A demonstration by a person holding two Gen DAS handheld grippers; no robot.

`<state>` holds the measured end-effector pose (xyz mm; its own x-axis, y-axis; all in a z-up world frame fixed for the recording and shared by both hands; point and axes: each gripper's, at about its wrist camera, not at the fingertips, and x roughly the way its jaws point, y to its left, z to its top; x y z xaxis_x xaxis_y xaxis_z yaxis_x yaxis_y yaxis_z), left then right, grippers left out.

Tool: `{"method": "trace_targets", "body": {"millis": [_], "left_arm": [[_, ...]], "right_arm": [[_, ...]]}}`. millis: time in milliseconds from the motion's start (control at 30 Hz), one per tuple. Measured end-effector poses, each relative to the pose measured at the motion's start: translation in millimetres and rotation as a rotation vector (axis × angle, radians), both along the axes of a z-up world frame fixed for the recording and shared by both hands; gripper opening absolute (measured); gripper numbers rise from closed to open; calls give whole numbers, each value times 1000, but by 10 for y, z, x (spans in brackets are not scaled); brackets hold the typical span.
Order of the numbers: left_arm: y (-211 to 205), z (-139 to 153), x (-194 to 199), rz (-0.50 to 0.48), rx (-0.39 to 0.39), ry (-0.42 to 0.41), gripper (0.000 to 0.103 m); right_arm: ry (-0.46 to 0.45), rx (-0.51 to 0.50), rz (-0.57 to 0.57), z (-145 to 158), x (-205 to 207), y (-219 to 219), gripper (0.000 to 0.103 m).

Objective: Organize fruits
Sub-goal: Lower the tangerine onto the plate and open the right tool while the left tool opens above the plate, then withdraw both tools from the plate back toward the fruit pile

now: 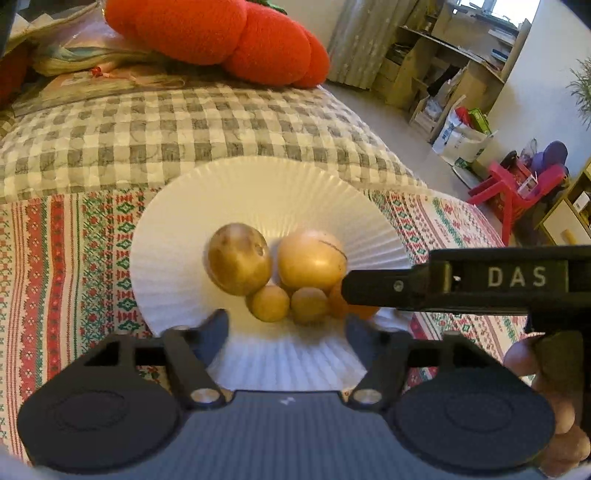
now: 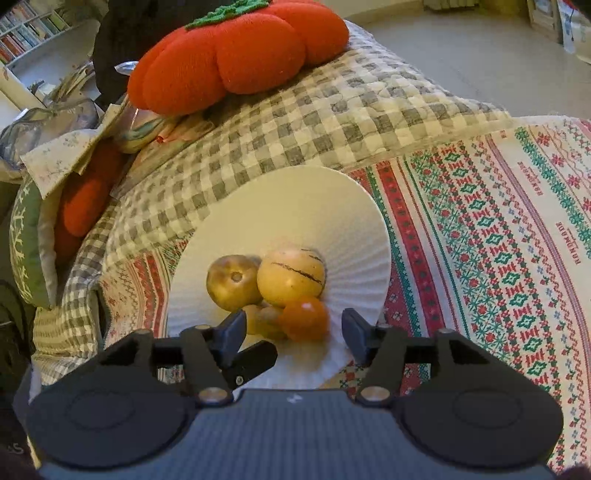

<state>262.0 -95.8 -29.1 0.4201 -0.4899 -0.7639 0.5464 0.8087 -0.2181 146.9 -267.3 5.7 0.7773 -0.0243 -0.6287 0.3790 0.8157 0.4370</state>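
A white paper plate (image 1: 184,236) (image 2: 354,206) lies on a patterned cloth and holds several fruits. A brownish round fruit (image 1: 238,258) (image 2: 232,282) touches a yellow striped fruit (image 1: 312,260) (image 2: 291,277). Two small tan fruits (image 1: 268,303) (image 2: 266,319) lie in front of them. My left gripper (image 1: 286,328) is open, its tips just short of the small fruits. My right gripper (image 2: 293,332) is open around a small orange fruit (image 2: 306,323), with gaps at both pads. One of the right gripper's fingers (image 1: 373,291) reaches in from the right and hides most of the orange fruit (image 1: 334,299).
A red tomato-shaped cushion (image 1: 221,33) (image 2: 236,51) rests on a grey checked quilt (image 1: 184,122) (image 2: 332,110) behind the plate. The striped patterned cloth (image 1: 66,258) (image 2: 498,240) runs under it. Past the bed's right edge are floor, a red plastic chair (image 1: 513,192) and shelves. A hand (image 1: 554,406) holds the right gripper.
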Motion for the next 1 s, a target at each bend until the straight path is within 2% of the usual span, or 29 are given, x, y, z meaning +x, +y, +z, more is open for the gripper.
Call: {"method": "trace_targets", "body": {"millis": [33,133,633,1000], "left_arm": [[9,15,2,2,-4,4,63],[38,54,5,14,-12,19,65],[245,265,-51,72,-64,63,71],[455,454,-229,56,-45,39,76]], "right_arm": [[0,-6,0,21,-9,1,57],[-13,-12,-9,96,-69,-11,63],[-21,-12,-27,255,-310,-25,68],[-13,-9,-14,253,-478,47,74]]}}
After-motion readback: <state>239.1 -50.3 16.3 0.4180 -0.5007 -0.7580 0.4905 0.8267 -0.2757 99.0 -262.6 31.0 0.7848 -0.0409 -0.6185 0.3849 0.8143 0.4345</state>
